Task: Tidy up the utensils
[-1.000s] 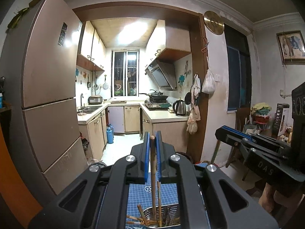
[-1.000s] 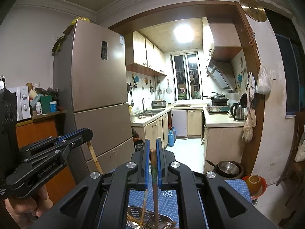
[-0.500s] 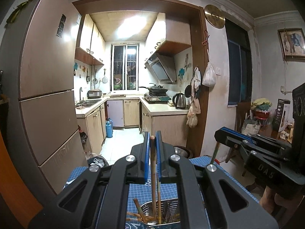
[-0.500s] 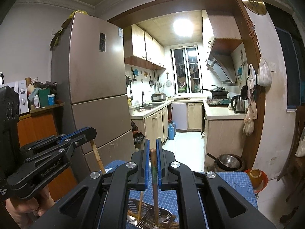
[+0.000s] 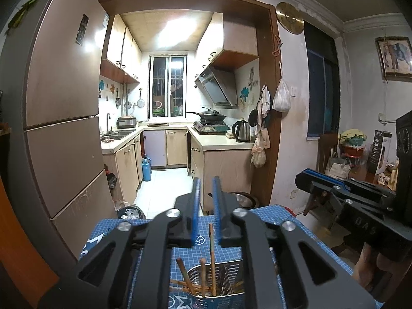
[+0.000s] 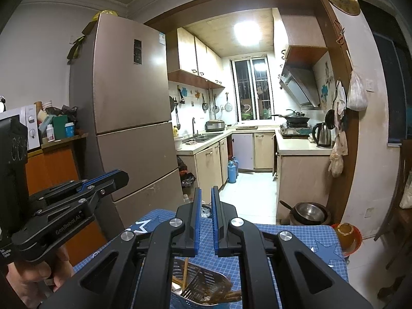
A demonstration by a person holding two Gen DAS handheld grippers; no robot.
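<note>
Both tongs are released and hold nothing: the left gripper and the right gripper each show a clear gap between the blue pads, poised just above the metal holder. By the look of it, a drop-off step is finished here, and the next move calls for fetching another loose utensil, though none shows outside the holder. That perforated steel holder stands near the front of the blue grid mat. Inside it, several wooden chopsticks lean upright or crosswise; I cannot tell what else it contains.
</note>
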